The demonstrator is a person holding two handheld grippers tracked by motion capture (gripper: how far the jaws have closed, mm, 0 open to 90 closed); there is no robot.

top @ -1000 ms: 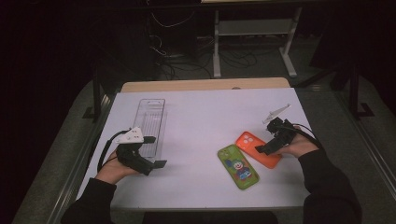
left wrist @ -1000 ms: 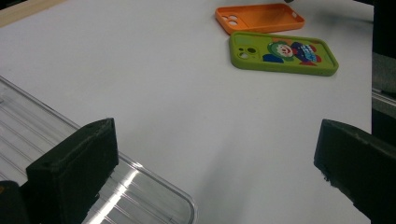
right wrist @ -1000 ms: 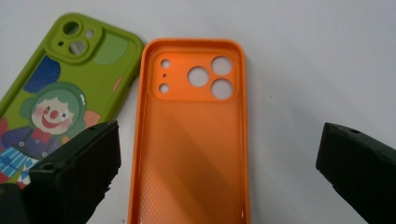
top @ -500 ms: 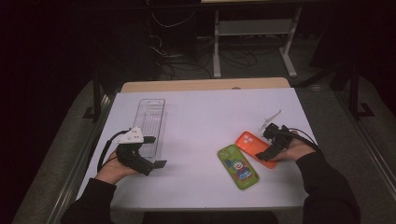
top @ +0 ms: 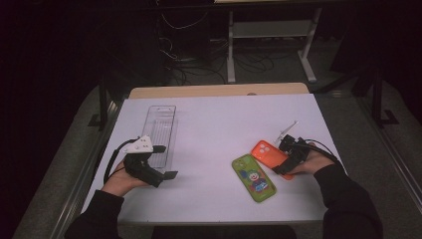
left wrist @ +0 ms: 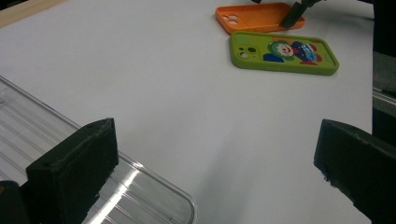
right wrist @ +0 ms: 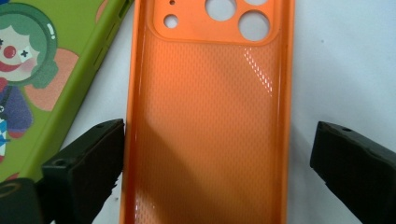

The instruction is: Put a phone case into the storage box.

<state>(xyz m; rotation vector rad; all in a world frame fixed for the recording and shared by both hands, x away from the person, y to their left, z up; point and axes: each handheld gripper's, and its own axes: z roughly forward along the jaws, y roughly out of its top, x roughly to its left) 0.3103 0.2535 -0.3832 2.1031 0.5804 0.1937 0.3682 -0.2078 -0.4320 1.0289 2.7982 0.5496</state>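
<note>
Over the orange case (right wrist: 210,121), the right tongs (right wrist: 217,163) have dropped closer, jaws wide astride it.

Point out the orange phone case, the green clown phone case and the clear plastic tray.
Orange phone case (right wrist: 210,116), right gripper view, its textured inner floor.
Green clown phone case (top: 254,178), high view, middle of its printed back.
Clear plastic tray (top: 160,130), high view, its ribbed floor.

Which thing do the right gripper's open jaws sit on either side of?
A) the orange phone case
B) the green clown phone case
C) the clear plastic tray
A: in the right gripper view the orange phone case lies between the two spread jaws of the right gripper, one jaw at each long edge.
</note>
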